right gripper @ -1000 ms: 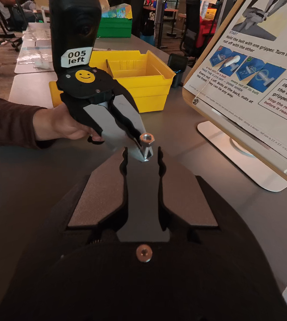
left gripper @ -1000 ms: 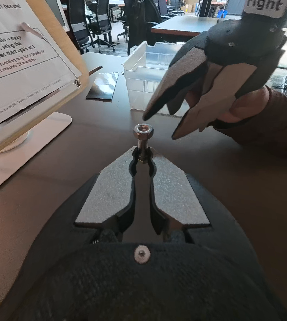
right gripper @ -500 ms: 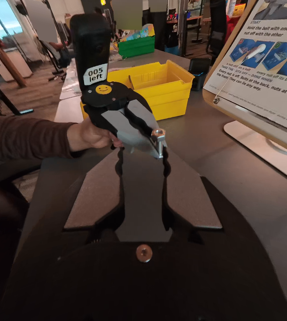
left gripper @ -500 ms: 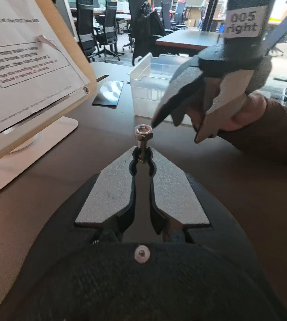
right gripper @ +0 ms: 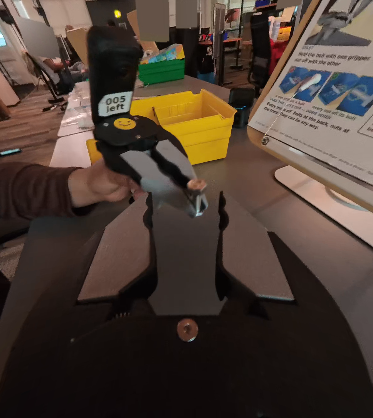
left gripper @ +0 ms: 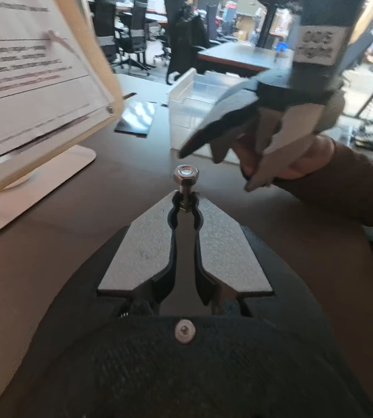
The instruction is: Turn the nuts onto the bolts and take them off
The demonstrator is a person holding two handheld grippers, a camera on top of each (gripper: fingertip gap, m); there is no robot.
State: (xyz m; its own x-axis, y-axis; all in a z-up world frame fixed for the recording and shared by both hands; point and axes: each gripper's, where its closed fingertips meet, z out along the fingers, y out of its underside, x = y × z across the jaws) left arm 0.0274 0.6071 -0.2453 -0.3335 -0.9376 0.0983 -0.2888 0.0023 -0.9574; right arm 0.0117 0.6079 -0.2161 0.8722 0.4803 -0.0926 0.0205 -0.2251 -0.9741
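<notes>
My left gripper (left gripper: pixel 185 200) is shut on a steel bolt (left gripper: pixel 184 203) and holds it upright above the dark table (left gripper: pixel 90 226). A hex nut (left gripper: pixel 186 177) sits at the bolt's top end. My right gripper (left gripper: pixel 215 172) is open and hangs just behind and right of the nut, not touching it. In the right wrist view the open right gripper (right gripper: pixel 185 199) has the nut (right gripper: pixel 196 184) and bolt (right gripper: pixel 200 201) between its fingertips, nearer the right finger. The left gripper (right gripper: pixel 194 210) comes in from the left.
An instruction board on a white stand (left gripper: pixel 34 79) is at the left, and also shows in the right wrist view (right gripper: pixel 328 101). A clear bin (left gripper: pixel 194 101) and a black plate (left gripper: pixel 135 117) lie behind. A yellow bin (right gripper: pixel 203 131) stands behind the left gripper. Less than 4 cm separates the two grippers' tips.
The right gripper has stayed open near the nut, shifting slightly and tilting. The left gripper keeps its hold on the bolt. Both views have swung a little.
</notes>
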